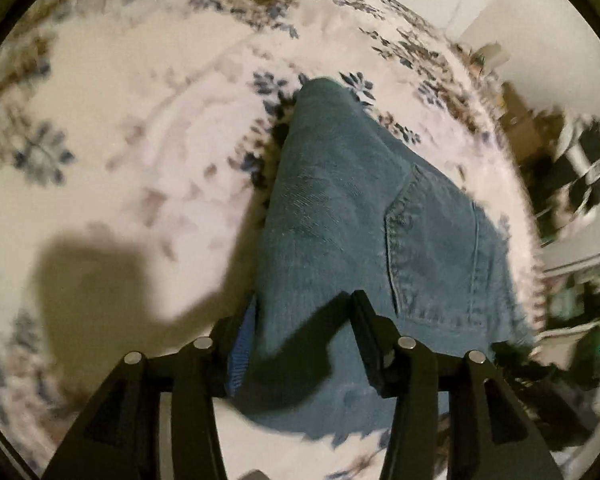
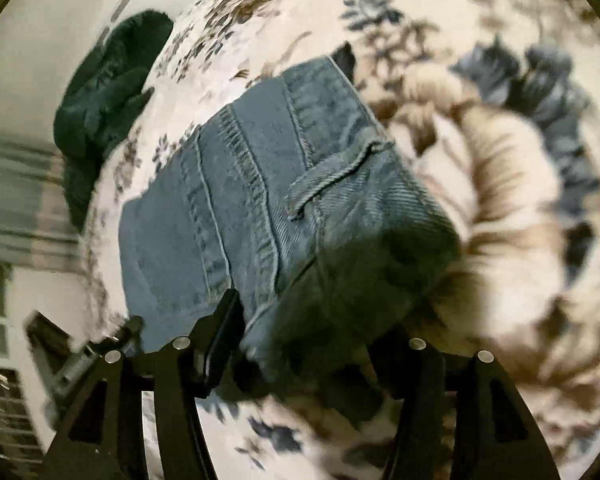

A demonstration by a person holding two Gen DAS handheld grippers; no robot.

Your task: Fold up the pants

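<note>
Below, both grippers tilt steeply down toward a bed, each with its 2 black fingers spread around blue denim. The left gripper [image 1: 296, 340] stands with its jaws parted; a folded edge of the jeans [image 1: 340, 208] runs up between them, lying against the left finger [image 1: 230, 352], while the right finger [image 1: 370, 336] rests over the cloth. Whether the pads still press the fabric I cannot tell, though the gap looks loose. The right gripper [image 2: 300, 344] stands wider apart, its left finger [image 2: 220, 344] at the edge of the jeans [image 2: 268, 184], and a shadowed, folded corner of denim sits in the gap without any clear squeeze.

Under the cloth lies a white bedspread [image 1: 132, 128] printed with blue and brown flowers, blurred in both views. A gripper's shadow [image 1: 96, 280] falls on it to the left in the left wrist view. At the far edge of the bed lies a dark green garment [image 2: 104, 112], seen at the left in the right wrist view. Pale walls and blurred furniture show past the bed's edge.

The jeans lie on the bedspread, folded into a compact, thick stack. From the left wrist a back pocket [image 1: 432, 240] with double stitching faces up; from the right wrist a heavy stitched seam [image 2: 252, 184] and a belt loop [image 2: 340, 176] show on top.
</note>
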